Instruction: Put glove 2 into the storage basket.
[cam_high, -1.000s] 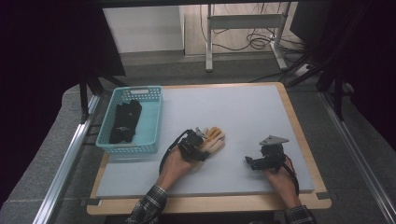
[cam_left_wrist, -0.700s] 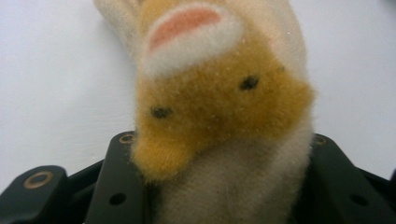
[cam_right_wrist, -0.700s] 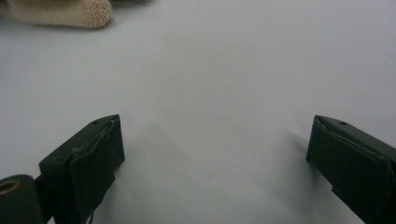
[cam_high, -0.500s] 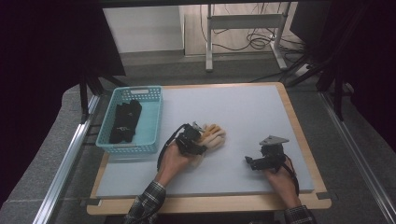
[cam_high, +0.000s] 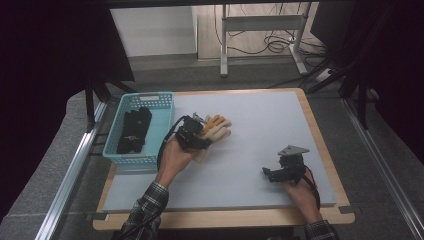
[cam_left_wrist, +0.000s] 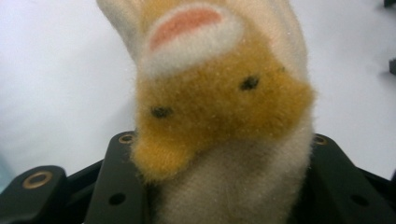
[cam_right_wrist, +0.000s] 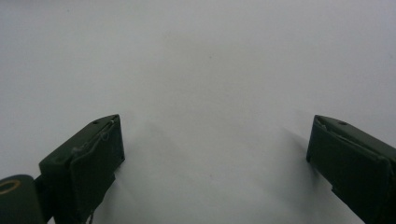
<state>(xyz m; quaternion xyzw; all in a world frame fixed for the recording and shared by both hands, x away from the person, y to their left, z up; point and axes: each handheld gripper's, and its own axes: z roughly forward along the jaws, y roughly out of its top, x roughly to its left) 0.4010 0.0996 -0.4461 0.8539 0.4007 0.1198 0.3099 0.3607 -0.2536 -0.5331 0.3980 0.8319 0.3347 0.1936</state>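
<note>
— Plush, orange and cream: that is what the left tool (cam_high: 197, 134) is clenched on. It is a soft toy (cam_high: 216, 127) with two small dark eyes and a pink patch ringed in white.

— How firm is the grip?

— The jaws have just been closing, and in the left gripper view the cream part of the toy (cam_left_wrist: 224, 121) is squeezed between the two black jaws, fur bulging over both of them. So the tool is grasping the toy.

— Where is it on the counter?

— In the high view it is near the left half of the pale counter (cam_high: 260, 125), just beside the right wall of a blue basket (cam_high: 165, 120). The toy's far end sticks out past the tool toward the counter's middle (whether it hangs clear of the surface or brushes it, I cannot tell).

— Anything in the basket?

— A black bundle (cam_high: 134, 130), cloth by the look of it; too dark to name further.

— And the other hand?

— The right tool (cam_high: 272, 175) is well apart, near the front right of the counter, with its grey three-cornered plate on top. In the right gripper view its jaws stand wide, released, with bare white counter (cam_right_wrist: 210, 70) between them.

— Are the two tools near each other?

— No, an open stretch of counter lies between them.
</note>
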